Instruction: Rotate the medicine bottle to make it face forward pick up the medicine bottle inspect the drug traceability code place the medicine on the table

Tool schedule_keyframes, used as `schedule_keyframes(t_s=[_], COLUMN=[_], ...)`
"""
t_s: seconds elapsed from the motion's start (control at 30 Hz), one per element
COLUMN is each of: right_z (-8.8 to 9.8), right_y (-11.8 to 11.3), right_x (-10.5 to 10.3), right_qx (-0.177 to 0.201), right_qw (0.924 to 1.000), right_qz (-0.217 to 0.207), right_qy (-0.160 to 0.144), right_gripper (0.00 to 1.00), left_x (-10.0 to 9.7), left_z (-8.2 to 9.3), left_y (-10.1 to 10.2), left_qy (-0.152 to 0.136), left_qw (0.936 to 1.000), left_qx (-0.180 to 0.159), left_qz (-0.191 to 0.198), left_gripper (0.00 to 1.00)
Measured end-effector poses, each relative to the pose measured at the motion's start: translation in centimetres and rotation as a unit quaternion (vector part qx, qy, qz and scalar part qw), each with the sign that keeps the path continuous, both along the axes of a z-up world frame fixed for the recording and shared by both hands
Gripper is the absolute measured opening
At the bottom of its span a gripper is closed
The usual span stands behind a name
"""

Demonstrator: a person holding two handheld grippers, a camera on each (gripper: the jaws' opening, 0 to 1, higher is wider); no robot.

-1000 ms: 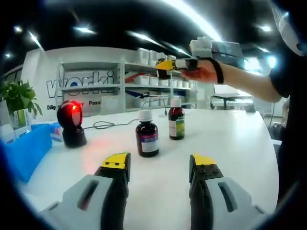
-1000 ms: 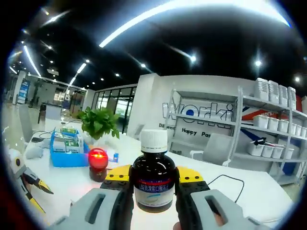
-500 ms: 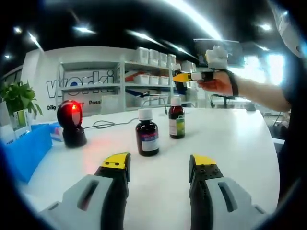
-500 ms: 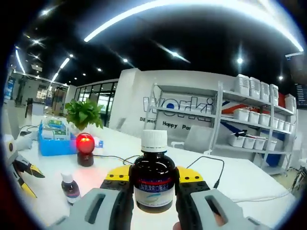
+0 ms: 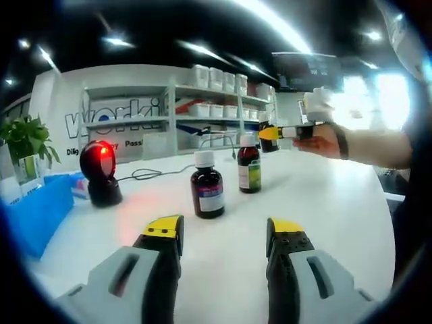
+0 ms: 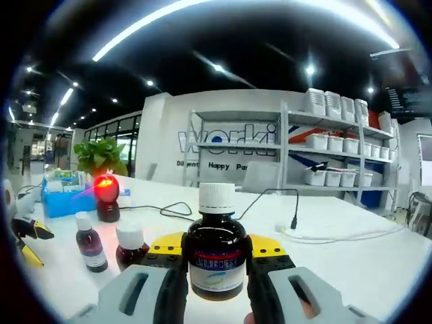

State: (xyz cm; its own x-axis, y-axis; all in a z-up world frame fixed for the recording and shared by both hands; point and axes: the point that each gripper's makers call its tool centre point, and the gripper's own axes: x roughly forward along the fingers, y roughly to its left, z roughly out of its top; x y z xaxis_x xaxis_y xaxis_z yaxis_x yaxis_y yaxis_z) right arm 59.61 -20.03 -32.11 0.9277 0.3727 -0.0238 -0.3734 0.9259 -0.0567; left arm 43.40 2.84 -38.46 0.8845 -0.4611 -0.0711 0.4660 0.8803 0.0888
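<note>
My right gripper is shut on a brown medicine bottle with a white cap, its blue and white label facing the camera. In the left gripper view that gripper is held in a hand above the far right of the table, with the bottle at its tip. Two more brown bottles stand on the white table: one with a purple label and one with a green label. My left gripper hovers open in front of them with nothing between its jaws.
A black scanner with a red light stands at the left, its cable trailing behind. A blue bin and a plant sit at the far left. Shelves with white boxes line the back wall.
The right gripper has carried its bottle lower and to the right in the left gripper view. Its own view has swung, bringing both standing bottles in. The left gripper has stayed still.
</note>
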Motion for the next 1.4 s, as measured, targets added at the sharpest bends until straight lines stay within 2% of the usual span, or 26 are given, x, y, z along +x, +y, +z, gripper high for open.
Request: schedule_keyframes(t_s=[0.23, 0.53, 0.7, 1.27, 1.4], right_z=[-2.4, -3.6, -4.1, -6.0, -5.9], right_y=[-0.6, -1.0, -1.1, -1.2, -1.3], right_x=[0.1, -0.1, 0.0, 0.6, 0.5], right_qx=[0.024, 0.034, 0.025, -0.001, 0.001], right_qw=[0.9994, 0.9986, 0.9990, 0.9981, 0.9980], right_qz=[-0.014, -0.020, -0.021, -0.027, -0.029], right_qy=[0.022, 0.035, 0.032, 0.055, 0.056], right_gripper=[0.28, 0.28, 0.28, 0.28, 0.29], left_x=[0.0, 0.1, 0.1, -0.1, -0.1], left_z=[0.0, -0.1, -0.2, -0.2, -0.1], left_y=[0.0, 0.0, 0.0, -0.2, -0.3], left_qy=[0.001, 0.002, 0.002, 0.002, 0.003], left_qw=[1.0000, 1.0000, 0.9999, 0.9999, 0.9999], left_qx=[0.004, 0.007, 0.010, 0.013, 0.013], left_qz=[0.002, 0.003, 0.002, 0.002, 0.002], left_gripper=[0.40, 0.40, 0.40, 0.40, 0.40])
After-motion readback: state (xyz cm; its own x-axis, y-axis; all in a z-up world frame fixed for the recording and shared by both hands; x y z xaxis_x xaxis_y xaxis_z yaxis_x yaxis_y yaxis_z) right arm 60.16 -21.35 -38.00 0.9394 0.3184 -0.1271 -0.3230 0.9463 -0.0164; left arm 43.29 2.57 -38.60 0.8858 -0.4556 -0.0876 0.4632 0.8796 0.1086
